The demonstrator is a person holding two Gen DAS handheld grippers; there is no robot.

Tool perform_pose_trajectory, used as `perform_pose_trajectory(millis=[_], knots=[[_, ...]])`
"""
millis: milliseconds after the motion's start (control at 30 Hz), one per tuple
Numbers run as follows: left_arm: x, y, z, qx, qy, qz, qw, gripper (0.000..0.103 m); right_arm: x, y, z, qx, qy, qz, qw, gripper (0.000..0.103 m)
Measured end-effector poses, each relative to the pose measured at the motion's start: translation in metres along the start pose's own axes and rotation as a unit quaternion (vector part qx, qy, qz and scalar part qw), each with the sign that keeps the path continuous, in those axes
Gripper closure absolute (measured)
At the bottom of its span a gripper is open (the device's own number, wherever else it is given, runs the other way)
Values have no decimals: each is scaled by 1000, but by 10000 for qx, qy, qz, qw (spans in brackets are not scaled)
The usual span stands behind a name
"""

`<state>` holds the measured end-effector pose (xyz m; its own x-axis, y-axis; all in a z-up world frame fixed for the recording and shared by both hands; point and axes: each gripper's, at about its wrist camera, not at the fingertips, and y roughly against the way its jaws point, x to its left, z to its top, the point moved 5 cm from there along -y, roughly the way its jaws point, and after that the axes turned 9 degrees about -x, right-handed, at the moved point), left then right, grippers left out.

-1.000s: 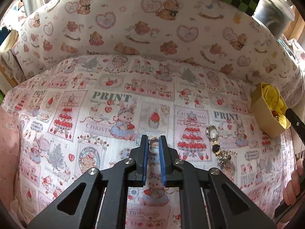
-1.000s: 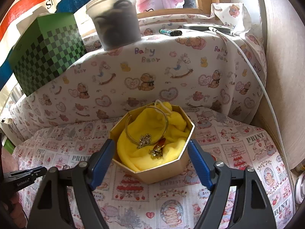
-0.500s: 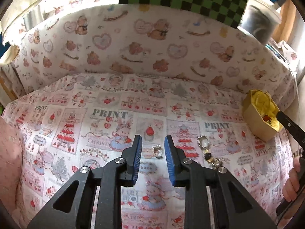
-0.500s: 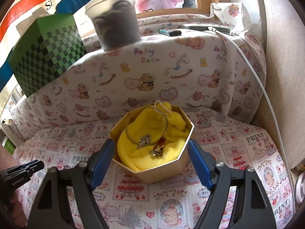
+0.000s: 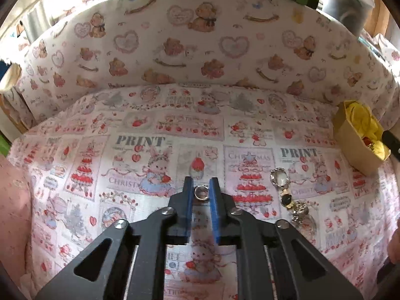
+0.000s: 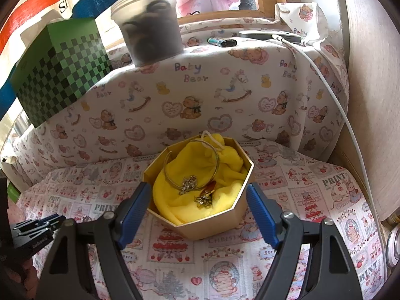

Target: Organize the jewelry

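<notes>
A small silver ring (image 5: 201, 192) lies on the printed cloth between the blue pads of my left gripper (image 5: 201, 190), whose jaws stand narrowly apart around it; contact is not clear. A chain of gold and dark jewelry (image 5: 287, 195) lies on the cloth to its right. The gold hexagonal box (image 6: 220, 222) lined with yellow cloth holds a bangle (image 6: 192, 165), a sparkly piece and a red-and-gold piece. The box also shows in the left wrist view (image 5: 355, 145) at far right. My right gripper (image 6: 197, 200) is wide open, its pads on either side of the box.
A padded bear-print wall (image 6: 200, 95) rises behind the cloth. On top stand a green checkered box (image 6: 57, 75), a plastic tub (image 6: 150, 27), a lighter and a cabled device. A wooden panel (image 6: 375, 100) bounds the right side.
My left gripper was shut around the ring, opened and pulled back with the ring on the cloth, and now has come forward with narrowed jaws around it. The right gripper has stayed still.
</notes>
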<state>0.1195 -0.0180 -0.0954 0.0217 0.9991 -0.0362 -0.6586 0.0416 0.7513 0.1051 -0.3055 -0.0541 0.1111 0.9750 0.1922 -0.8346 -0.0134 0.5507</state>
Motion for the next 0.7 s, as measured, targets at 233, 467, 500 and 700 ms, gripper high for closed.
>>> perform_pose_trajectory(millis=[233, 467, 500, 700], knots=[[28, 8, 6, -280, 538, 22, 9982, 92, 24, 16, 0, -105, 288, 477, 9984, 27], [27, 24, 10, -804, 521, 317, 9949, 92, 89, 23, -35, 627, 780, 1694, 9804, 53], [27, 27, 10, -854, 582, 280, 9943, 92, 94, 18, -40, 761, 852, 1614, 9803, 60], [35, 28, 14, -846, 816, 47, 9931, 92, 119, -4, -51, 1595, 587, 1580, 9727, 75]])
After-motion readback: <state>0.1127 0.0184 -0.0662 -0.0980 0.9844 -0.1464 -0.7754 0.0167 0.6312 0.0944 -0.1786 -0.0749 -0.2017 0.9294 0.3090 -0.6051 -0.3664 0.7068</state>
